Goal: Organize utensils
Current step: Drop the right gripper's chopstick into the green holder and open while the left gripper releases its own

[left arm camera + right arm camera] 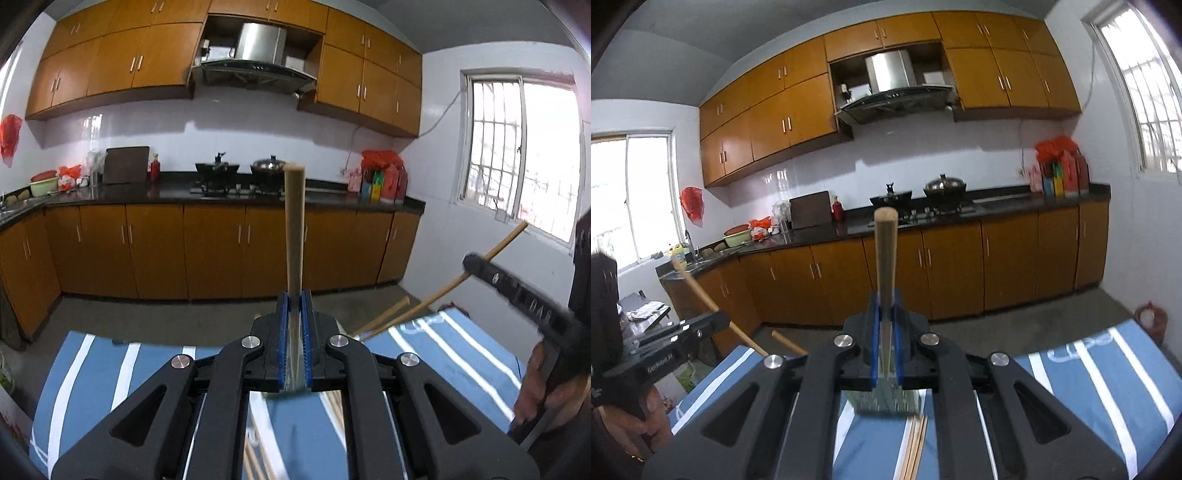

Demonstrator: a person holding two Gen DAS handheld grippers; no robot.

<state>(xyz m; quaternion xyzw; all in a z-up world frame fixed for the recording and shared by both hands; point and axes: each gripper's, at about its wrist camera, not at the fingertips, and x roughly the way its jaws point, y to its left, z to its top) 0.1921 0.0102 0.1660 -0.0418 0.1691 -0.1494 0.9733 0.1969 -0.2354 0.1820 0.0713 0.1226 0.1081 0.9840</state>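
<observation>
Left tongs pinch a bamboo chopstick that points out over the blue striped worktop — right tongs likewise clamp another chopstick; loose chopsticks lie on the cloth below.

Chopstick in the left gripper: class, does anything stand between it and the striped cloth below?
Nothing visible does. The left gripper holds its chopstick in open air above the striped cloth; only another chopstick lies at the cloth's far edge.

chopsticks cut off below; counter clutter blurred
</observation>
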